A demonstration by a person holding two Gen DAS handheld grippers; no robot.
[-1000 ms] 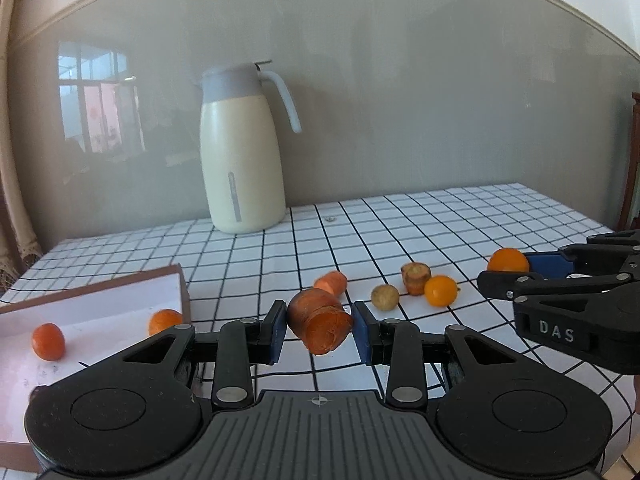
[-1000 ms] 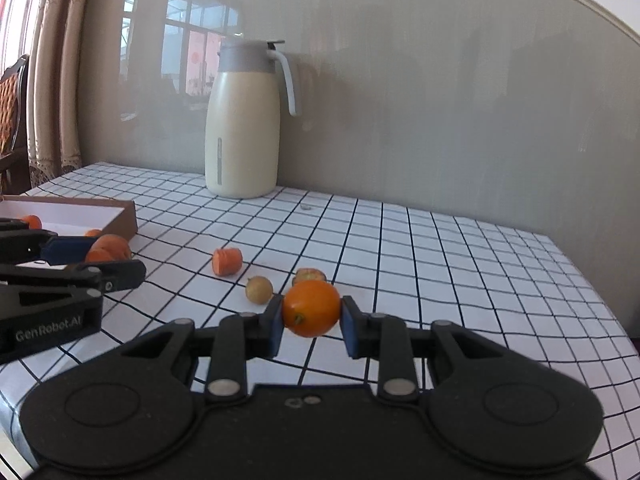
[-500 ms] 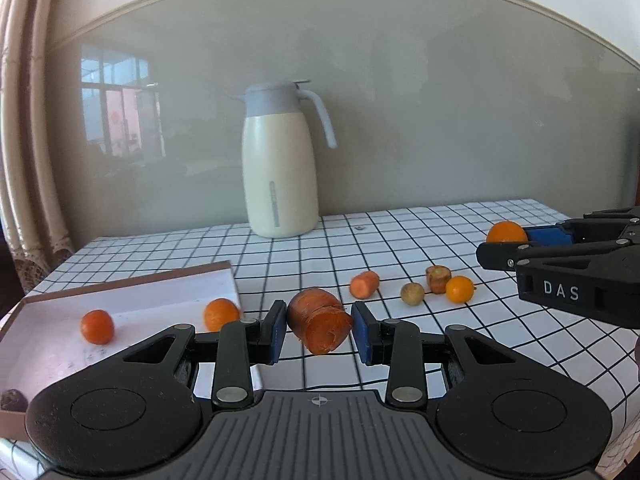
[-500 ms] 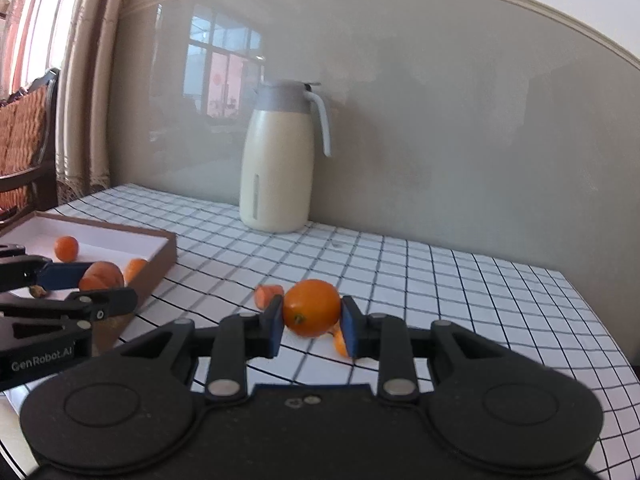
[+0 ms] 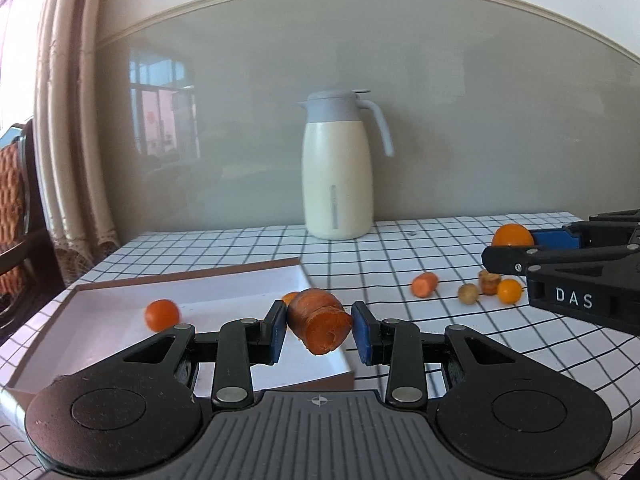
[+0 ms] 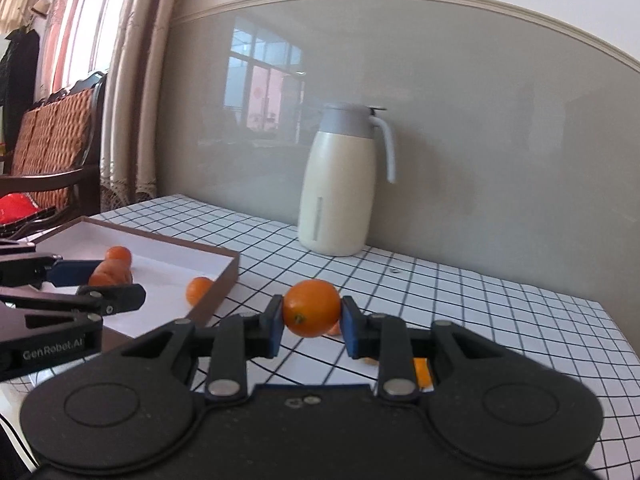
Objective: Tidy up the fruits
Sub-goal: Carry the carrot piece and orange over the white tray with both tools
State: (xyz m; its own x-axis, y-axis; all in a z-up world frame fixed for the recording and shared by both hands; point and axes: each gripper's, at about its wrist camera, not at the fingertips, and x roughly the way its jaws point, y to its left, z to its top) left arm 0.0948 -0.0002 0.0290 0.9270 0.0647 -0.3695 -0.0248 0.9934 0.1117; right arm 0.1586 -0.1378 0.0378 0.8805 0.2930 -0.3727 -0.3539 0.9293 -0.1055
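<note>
The tabletop (image 5: 400, 248) wears a white cloth ruled in black squares, and the cream jug (image 5: 338, 168) with a grey lid and handle stands at twelve o'clock against the grey wall. One shallow box (image 5: 224, 280), brown outside and white inside, lies at nine o'clock in the left wrist view.

There are two hand-held grippers, both black with blue pads. The left hand-held gripper (image 5: 319, 330) is clamped on a stubby carrot chunk (image 5: 320, 322), orange with a rough cut face turned toward the camera, hanging over the near right corner of the box. The right hand-held gripper (image 6: 312, 322) is closed on one round, glossy orange (image 6: 312, 307), carried above the cloth just right of the box's edge; from the left wrist it shows at three o'clock.

Inside the box, the left wrist view shows one small orange fruit (image 5: 162, 314) at ten o'clock from the held chunk and a second orange piece (image 5: 289, 298) peeping out just behind it.

Loose on the cloth at two o'clock sit four small things in a row: one carrot stub (image 5: 425, 283), one tan round fruit (image 5: 468, 293), one brownish cut piece (image 5: 490, 282) and one small yellow-orange fruit (image 5: 509, 291), the last three nearly touching.
</note>
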